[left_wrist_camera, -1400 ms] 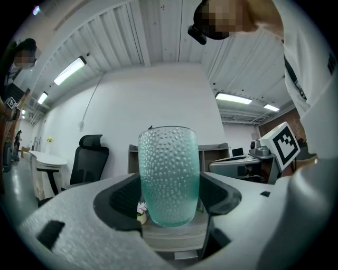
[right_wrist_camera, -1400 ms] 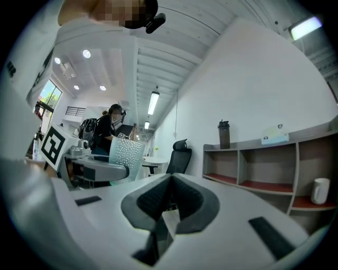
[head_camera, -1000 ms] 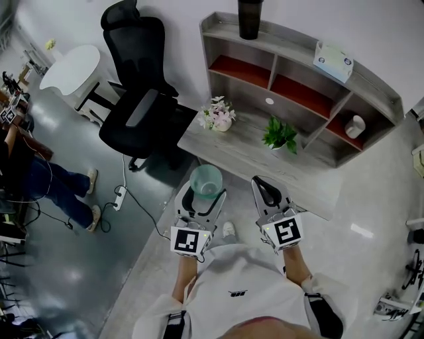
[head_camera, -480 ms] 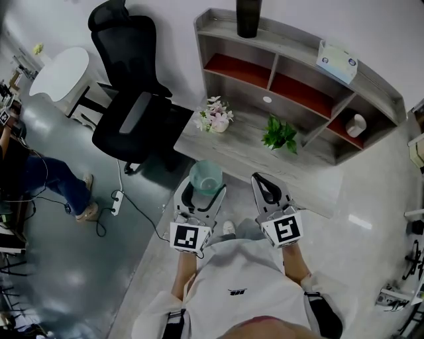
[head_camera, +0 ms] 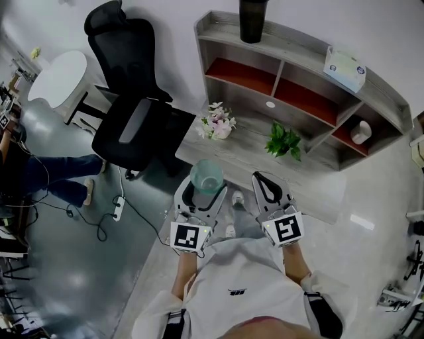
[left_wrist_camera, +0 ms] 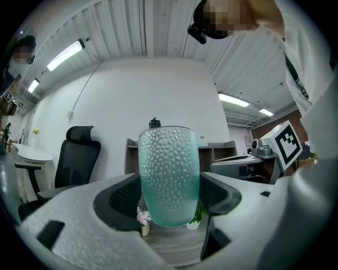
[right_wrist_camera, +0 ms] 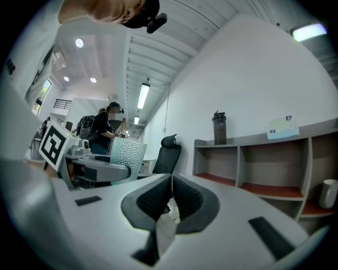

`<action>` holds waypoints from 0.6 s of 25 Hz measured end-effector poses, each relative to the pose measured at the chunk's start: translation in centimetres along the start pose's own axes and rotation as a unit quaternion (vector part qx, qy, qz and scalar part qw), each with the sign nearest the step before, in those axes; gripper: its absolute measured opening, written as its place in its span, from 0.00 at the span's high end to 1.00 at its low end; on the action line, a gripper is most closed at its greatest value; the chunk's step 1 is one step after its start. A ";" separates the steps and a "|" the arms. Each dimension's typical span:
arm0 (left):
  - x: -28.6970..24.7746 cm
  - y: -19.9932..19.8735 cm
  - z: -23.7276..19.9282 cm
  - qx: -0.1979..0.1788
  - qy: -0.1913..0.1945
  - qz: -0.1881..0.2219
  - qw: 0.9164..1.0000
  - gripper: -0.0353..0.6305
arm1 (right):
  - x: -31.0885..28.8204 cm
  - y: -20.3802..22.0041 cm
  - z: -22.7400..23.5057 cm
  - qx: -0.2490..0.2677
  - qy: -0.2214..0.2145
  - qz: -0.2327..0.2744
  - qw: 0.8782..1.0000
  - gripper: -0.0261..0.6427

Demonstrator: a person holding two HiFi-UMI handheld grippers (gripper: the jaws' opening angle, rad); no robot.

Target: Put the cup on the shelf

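Note:
A pale green dimpled cup (head_camera: 206,177) stands upright between the jaws of my left gripper (head_camera: 202,187), which is shut on it; in the left gripper view the cup (left_wrist_camera: 169,175) fills the centre. My right gripper (head_camera: 265,187) is shut with nothing in it, its jaws touching in the right gripper view (right_wrist_camera: 171,196). The grey wooden shelf unit (head_camera: 301,46) with red-floored compartments stands ahead on a grey desk (head_camera: 246,155), and the cup is held in the air before the desk's near edge. From the right gripper view the cup (right_wrist_camera: 128,158) shows at the left.
On the desk sit a pink flower pot (head_camera: 219,124) and a small green plant (head_camera: 283,142). A dark bottle (head_camera: 252,18) and a tissue box (head_camera: 344,68) rest on the shelf top; a white mug (head_camera: 361,132) is in the right compartment. A black office chair (head_camera: 131,99) stands left.
Both grippers with the cup have come slightly closer to the desk. The person's legs at the left have shifted.

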State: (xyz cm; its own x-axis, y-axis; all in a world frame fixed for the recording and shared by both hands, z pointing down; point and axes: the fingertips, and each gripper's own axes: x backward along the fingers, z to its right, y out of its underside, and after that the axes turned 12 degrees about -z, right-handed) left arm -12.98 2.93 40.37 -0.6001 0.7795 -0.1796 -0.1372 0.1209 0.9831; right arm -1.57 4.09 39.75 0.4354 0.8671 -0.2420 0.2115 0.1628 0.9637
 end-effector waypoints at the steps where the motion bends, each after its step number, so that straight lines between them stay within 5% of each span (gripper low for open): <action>1: -0.4 -0.1 -0.2 0.000 0.001 0.000 1.000 0.41 | -0.3 0.0 0.2 0.001 0.001 0.000 1.000 0.92; 15: -5.5 -0.3 -3.7 -0.003 0.007 -0.002 1.000 0.41 | -5.4 -0.6 3.4 -0.004 0.008 0.005 1.000 0.92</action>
State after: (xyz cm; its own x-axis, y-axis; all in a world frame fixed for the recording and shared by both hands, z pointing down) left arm -12.53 -3.66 40.90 -0.6110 0.7700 -0.1838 -0.1448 0.1195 0.9822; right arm -1.10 -2.30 40.10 0.4225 0.8763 -0.2314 0.2011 0.1583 0.9667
